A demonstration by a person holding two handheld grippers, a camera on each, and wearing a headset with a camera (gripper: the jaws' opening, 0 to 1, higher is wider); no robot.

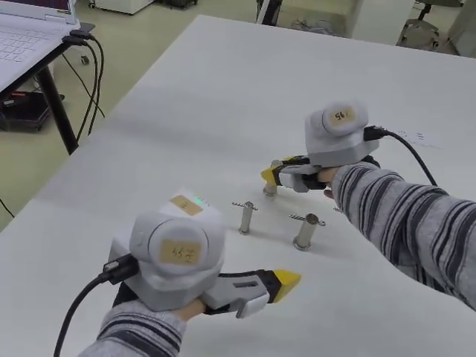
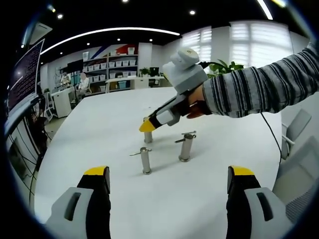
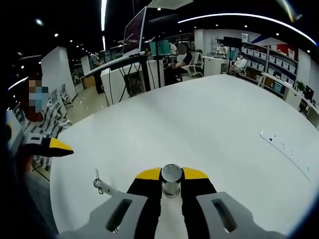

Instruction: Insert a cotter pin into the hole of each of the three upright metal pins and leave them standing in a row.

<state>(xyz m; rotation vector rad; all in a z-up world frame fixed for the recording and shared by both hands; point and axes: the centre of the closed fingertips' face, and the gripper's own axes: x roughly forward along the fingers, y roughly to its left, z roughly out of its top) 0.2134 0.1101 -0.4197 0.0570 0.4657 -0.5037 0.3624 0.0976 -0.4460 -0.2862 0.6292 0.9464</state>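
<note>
1. The held pin (image 1: 271, 189) is clamped upright on the white table (image 1: 223, 89) by the right gripper (image 1: 269, 177). The jaws are closed onto its upper shaft, at the far side of the group.
2. The left gripper (image 1: 286, 281) is kept low and close to the person. Its jaws are spread wide and nothing is carried between them.
3. Two pins look finished. The middle pin (image 1: 245, 218) is crossed near its top by the first cotter pin (image 1: 244, 206), and the near pin (image 1: 304, 234) by the second cotter pin (image 1: 307, 219).
4. The last of the three insertions is judged to be the step in hand. No cotter can be made out in the held pin, though its top is partly covered by the yellow jaw tips, so this cannot be settled.
5. If the hole is empty, a cotter pin will have to be fetched with the free left gripper. It would then be threaded through while the pin is steadied.
6. The three pins are set more as a triangle than a line, so a nudge into a row is also called for.
7. In the right gripper view the round cap of the held pin (image 3: 171, 175) is seen squarely between the closed jaws. That contact is hidden in the head view.
8. In the left gripper view all three pins are shown side-on, with both cotters sticking out sideways. The layout from above is given by the head view alone.
</note>
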